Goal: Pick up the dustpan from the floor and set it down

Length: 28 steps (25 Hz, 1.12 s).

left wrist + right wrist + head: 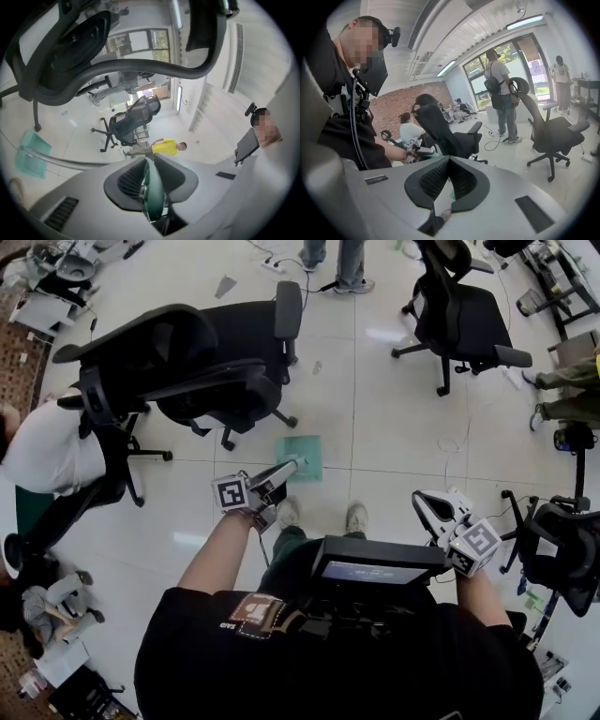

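Observation:
The dustpan has a teal pan (302, 457) on a long metal handle (281, 471) with a green grip. In the head view the pan hangs out in front of my feet, apparently off the white tiled floor. My left gripper (270, 487) is shut on the handle's green grip (153, 190), which stands between its pads in the left gripper view. There the pan (31, 151) shows at the far left with the rod (70, 162) running back towards the jaws. My right gripper (433, 509) is raised at the right, apart from the dustpan. Its pads (449, 174) meet at the tips with nothing held.
A black office chair (202, 367) stands close behind the dustpan, and its backrest (117, 70) fills the top of the left gripper view. Another chair (459, 306) is at the back right, a third (562, 554) at the right edge. A seated person (45, 451) is on the left.

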Motion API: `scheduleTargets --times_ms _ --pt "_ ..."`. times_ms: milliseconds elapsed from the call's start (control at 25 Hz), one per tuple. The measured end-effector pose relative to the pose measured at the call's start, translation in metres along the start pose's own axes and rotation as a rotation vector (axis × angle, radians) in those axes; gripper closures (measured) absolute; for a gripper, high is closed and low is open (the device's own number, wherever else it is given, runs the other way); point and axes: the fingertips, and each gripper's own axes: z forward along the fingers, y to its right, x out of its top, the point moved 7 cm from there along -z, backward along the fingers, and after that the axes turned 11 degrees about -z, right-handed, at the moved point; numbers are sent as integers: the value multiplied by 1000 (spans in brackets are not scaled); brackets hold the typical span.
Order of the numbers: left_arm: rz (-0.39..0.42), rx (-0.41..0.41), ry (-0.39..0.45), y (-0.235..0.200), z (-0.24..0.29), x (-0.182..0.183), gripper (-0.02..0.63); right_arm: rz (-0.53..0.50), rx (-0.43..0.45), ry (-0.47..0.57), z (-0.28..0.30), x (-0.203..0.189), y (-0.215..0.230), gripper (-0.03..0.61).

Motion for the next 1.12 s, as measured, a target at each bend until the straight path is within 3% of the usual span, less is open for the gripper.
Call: scheduleTargets --times_ms 160,280,520,760,1120 --pt "43 -11 42 85 9 -24 531 -19 -15 91 -46 18 -1 569" --pt "77 -65 87 145 14 -36 531 -40 -14 156 -75 39 -5 569" --pt "143 -118 110 232 26 -56 531 -106 -7 234 -120 66 -17 569" --pt "184 -190 82 282 37 -74 531 -146 -29 303 -155 86 -23 569" --pt "251 -188 77 313 31 -89 535 -167 -59 341 -186 98 -28 569"
